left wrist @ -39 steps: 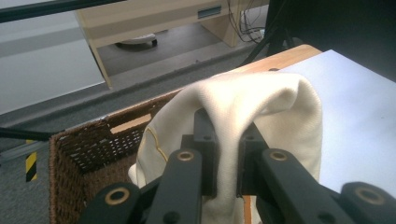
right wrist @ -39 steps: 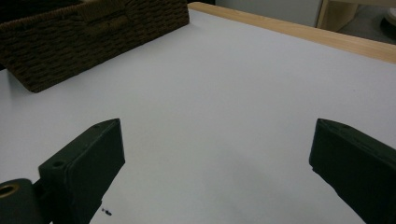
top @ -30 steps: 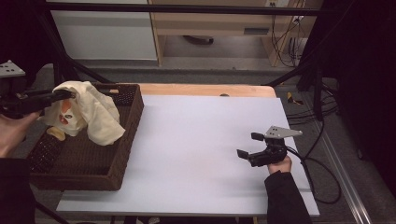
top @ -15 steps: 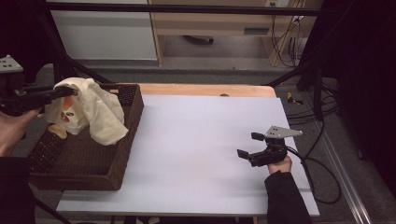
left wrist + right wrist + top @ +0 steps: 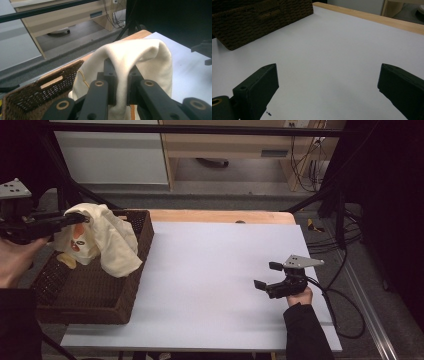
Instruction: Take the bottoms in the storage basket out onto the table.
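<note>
The left gripper [image 5: 77,218] is clamped on a fold of the cream cloth [image 5: 107,240], which hangs above the dark wicker basket [image 5: 90,290] at the worktop's [image 5: 210,270] left edge, while the right gripper [image 5: 266,276], jaws apart, rests well apart on it.

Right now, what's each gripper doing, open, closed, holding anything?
Left gripper: closed on the cream cloth.
Right gripper: open, holding nothing.

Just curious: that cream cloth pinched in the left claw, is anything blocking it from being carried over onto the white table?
Only the basket's near wall, which the cream cloth drapes over; past it the white table lies bare.
</note>
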`<move>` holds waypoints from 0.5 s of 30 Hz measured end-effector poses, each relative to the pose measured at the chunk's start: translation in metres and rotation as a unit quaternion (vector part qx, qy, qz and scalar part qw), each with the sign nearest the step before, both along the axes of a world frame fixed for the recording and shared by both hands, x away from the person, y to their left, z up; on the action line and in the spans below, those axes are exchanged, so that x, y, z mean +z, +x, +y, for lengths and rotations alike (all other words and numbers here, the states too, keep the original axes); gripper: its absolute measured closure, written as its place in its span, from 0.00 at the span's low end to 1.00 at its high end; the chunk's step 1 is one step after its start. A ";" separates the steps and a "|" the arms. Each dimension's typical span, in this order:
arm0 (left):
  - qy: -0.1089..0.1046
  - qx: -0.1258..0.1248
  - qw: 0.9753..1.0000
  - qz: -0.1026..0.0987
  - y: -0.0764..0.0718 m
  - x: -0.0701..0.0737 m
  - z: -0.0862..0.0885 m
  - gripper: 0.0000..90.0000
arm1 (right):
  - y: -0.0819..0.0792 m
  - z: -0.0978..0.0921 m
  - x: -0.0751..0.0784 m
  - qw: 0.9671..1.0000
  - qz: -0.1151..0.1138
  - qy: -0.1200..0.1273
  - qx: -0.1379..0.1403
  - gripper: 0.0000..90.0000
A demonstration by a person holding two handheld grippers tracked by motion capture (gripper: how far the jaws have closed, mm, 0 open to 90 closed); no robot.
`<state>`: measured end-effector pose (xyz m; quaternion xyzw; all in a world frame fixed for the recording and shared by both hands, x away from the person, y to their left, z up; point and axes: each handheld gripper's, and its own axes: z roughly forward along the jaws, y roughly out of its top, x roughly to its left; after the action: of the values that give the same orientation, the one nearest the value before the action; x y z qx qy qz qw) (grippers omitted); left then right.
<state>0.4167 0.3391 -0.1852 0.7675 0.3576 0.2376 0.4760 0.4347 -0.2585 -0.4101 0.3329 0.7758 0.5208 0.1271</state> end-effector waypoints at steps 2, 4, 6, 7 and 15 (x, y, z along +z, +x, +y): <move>0.000 -0.005 1.000 -0.002 0.000 0.001 -0.006 0.91 | 0.000 0.000 0.000 1.000 0.000 0.000 0.000 0.04; 0.002 -0.007 1.000 -0.004 -0.001 0.001 -0.008 0.91 | 0.000 0.000 0.000 1.000 0.000 0.000 0.000 0.04; 0.003 -0.012 1.000 -0.005 -0.001 0.001 -0.012 0.91 | 0.000 0.000 0.000 1.000 0.000 0.000 0.000 0.04; 0.004 -0.015 1.000 -0.004 -0.001 0.001 -0.015 0.91 | 0.000 0.000 0.000 1.000 0.000 0.000 0.000 0.04; 0.005 -0.035 0.999 -0.002 0.003 0.000 -0.033 0.91 | 0.000 0.000 0.000 1.000 0.000 -0.001 0.000 0.04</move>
<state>0.4194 0.3062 -0.1857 0.7816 0.3281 0.2237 0.4811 0.4345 -0.2587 -0.4100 0.3329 0.7760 0.5204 0.1273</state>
